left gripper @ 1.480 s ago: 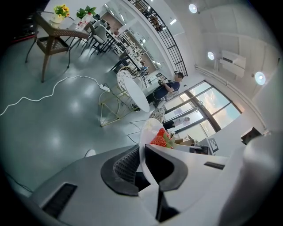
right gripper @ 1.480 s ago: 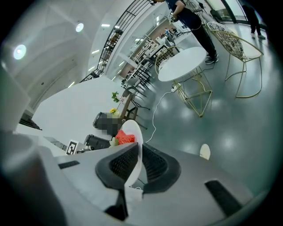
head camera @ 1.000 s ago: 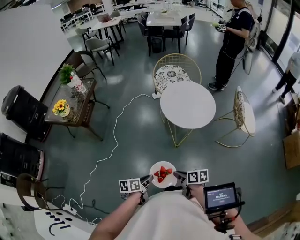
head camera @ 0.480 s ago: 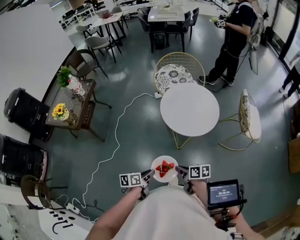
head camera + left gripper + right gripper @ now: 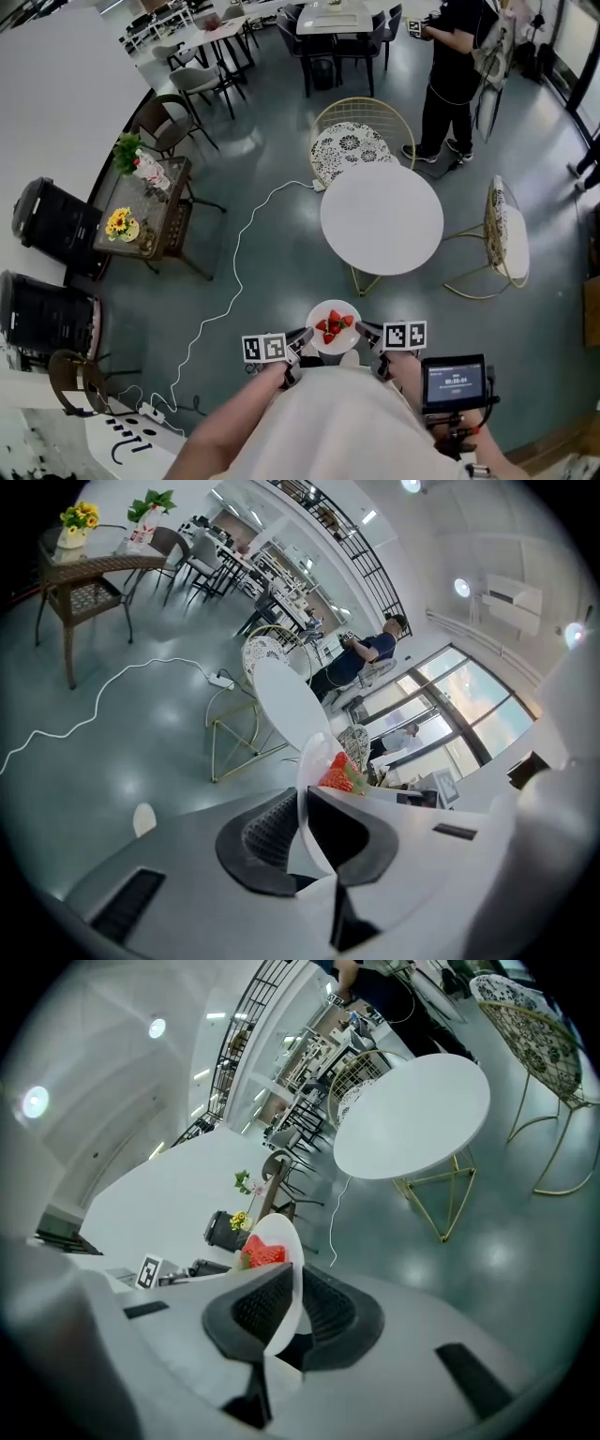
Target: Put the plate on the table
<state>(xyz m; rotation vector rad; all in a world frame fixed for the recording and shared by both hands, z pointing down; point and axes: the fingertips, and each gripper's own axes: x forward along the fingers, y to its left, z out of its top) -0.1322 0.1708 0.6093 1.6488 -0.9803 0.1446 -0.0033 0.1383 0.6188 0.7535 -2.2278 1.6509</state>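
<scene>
Left gripper (image 5: 298, 343) clamped on one rim of the small round white plate (image 5: 330, 308); right gripper (image 5: 364, 336) clamped on the opposite rim. Plate hangs between them, carrying cut red strawberries (image 5: 331, 325). Round white table (image 5: 382, 218) ahead of both grippers, apart.

Table (image 5: 382, 218), round and white, sits right of centre below me on grey floor (image 5: 281, 281). Cable (image 5: 232, 267) snakes over floor from lower left towards it. Side table (image 5: 164, 211), left, bears flowers (image 5: 120, 223).
</scene>
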